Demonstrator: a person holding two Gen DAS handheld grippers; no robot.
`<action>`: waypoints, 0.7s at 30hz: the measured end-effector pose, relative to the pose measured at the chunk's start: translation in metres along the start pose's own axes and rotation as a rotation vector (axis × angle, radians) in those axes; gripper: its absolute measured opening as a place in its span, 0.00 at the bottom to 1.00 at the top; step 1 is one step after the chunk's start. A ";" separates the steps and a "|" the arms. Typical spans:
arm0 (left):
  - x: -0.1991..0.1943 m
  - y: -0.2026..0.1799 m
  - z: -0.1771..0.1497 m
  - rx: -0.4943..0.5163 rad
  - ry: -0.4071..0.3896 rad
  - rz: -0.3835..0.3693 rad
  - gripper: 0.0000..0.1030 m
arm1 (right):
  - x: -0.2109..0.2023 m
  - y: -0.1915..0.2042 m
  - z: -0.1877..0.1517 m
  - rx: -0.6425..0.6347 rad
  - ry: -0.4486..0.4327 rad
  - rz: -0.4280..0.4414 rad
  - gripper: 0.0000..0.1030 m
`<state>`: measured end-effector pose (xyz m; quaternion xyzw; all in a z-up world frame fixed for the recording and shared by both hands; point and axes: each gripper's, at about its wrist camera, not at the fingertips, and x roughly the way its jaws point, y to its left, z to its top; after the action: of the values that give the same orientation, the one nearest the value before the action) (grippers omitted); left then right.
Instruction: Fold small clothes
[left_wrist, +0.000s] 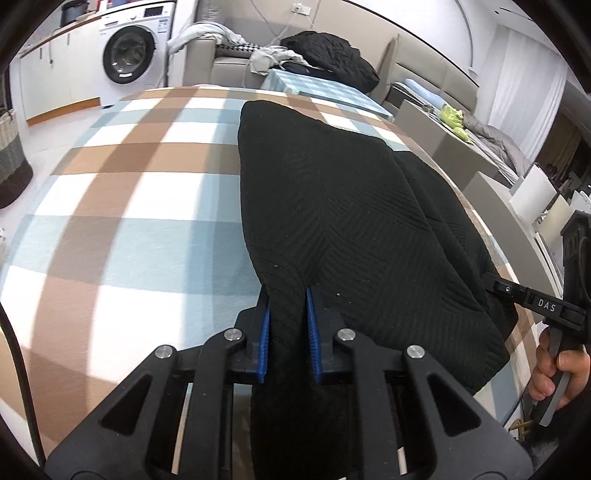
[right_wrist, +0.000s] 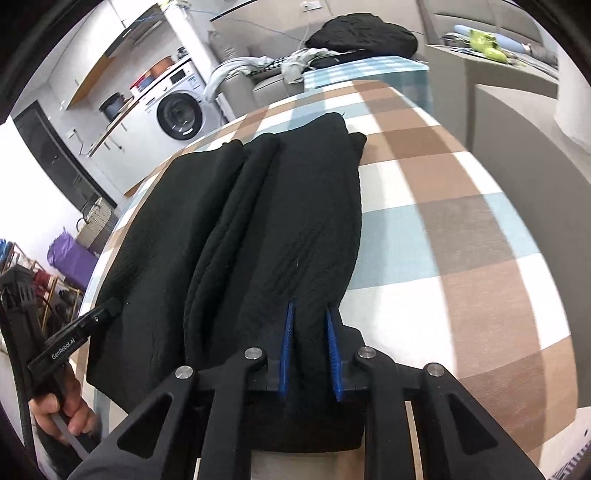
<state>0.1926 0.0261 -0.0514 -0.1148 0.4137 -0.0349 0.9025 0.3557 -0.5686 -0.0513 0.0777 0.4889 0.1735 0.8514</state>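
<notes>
Checked tablecloth (left_wrist: 129, 206) carries the black knit garment (left_wrist: 332, 206), its long axis running away from both grippers; left gripper (left_wrist: 288, 332) and right gripper (right_wrist: 312, 347) each pinch its near edge.

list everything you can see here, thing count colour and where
black garment: one, black ribbed knit, lying lengthwise on the tablecloth, near edge pinched by both grippers
checked tablecloth: one, brown, pale blue and white, covering the table
washing machine: one, white, far left by the cabinets
dark bundle: one, black, on the far small table
sofa: one, grey-beige, behind the table, clothes piled on it
basket: one, woven grey and black, floor at left
left gripper: one, black with blue fingers, shut on the garment's near edge
right gripper: one, black with blue fingers, shut on the garment's near edge
</notes>
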 end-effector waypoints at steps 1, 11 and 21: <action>-0.004 0.006 -0.002 -0.002 -0.003 0.011 0.14 | 0.002 0.003 0.000 -0.004 0.005 0.011 0.18; -0.028 0.037 -0.019 0.000 -0.043 0.045 0.14 | 0.010 0.038 -0.014 -0.101 0.026 0.050 0.18; -0.041 0.034 -0.029 0.061 -0.091 0.083 0.14 | 0.008 0.048 -0.020 -0.194 0.023 0.031 0.18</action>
<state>0.1430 0.0601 -0.0476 -0.0713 0.3755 -0.0050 0.9241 0.3321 -0.5220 -0.0536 0.0004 0.4782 0.2341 0.8465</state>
